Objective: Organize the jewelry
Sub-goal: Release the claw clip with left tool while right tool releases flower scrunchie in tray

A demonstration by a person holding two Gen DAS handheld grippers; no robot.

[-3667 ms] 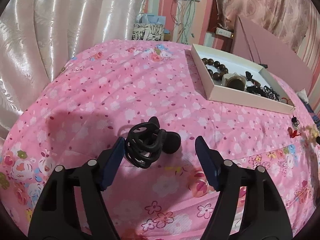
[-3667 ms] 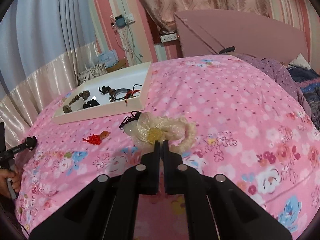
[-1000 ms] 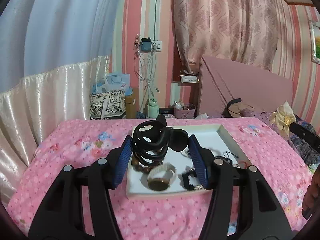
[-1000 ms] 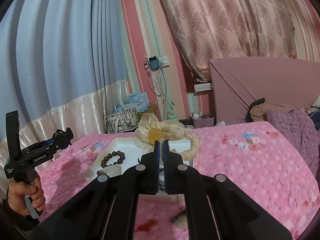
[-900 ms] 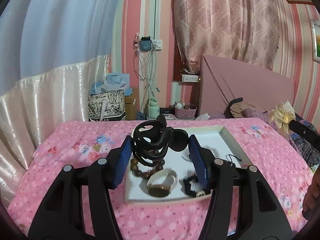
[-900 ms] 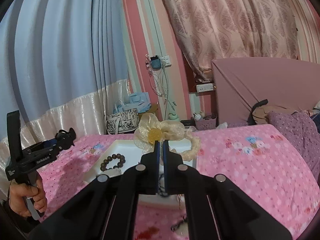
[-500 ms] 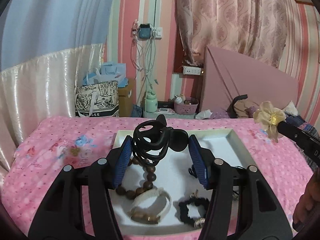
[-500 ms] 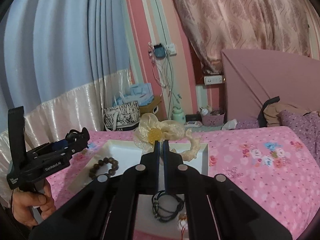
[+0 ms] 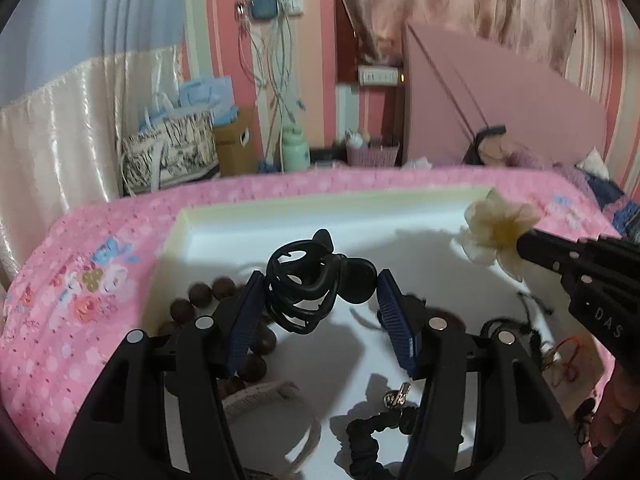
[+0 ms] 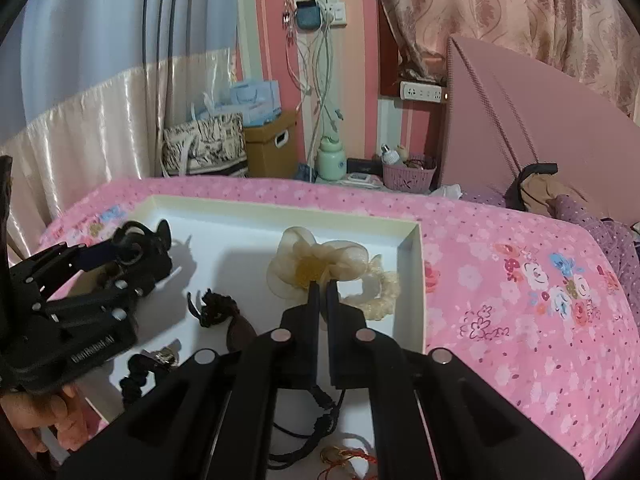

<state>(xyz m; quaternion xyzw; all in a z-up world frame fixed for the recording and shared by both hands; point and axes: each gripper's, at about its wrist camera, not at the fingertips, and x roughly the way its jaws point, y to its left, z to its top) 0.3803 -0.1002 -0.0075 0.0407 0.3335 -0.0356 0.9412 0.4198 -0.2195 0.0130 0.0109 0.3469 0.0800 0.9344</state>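
Note:
My left gripper [image 9: 318, 294] is shut on a black claw hair clip [image 9: 308, 288] and holds it above the middle of the white tray [image 9: 320, 204]. My right gripper [image 10: 323, 286] is shut on a cream flower scrunchie [image 10: 320, 266] and holds it over the tray's far right corner [image 10: 416, 280]. The scrunchie also shows in the left wrist view [image 9: 496, 234], and the clip in the right wrist view [image 10: 140, 248]. In the tray lie a brown bead bracelet [image 9: 188, 304], a watch [image 9: 276, 404] and a black scrunchie [image 9: 372, 440].
The tray sits on a pink flowered bedspread [image 10: 520, 280]. Black cords [image 10: 312, 432] and a red string [image 10: 352, 456] lie in the tray's near right part. Beyond the bed stand a patterned bag [image 10: 204, 148], a cardboard box [image 10: 272, 148] and a pink headboard [image 10: 540, 120].
Both grippers have moved forward and down over the tray with their items. The tray now fills the view, and the two grippers are close together.

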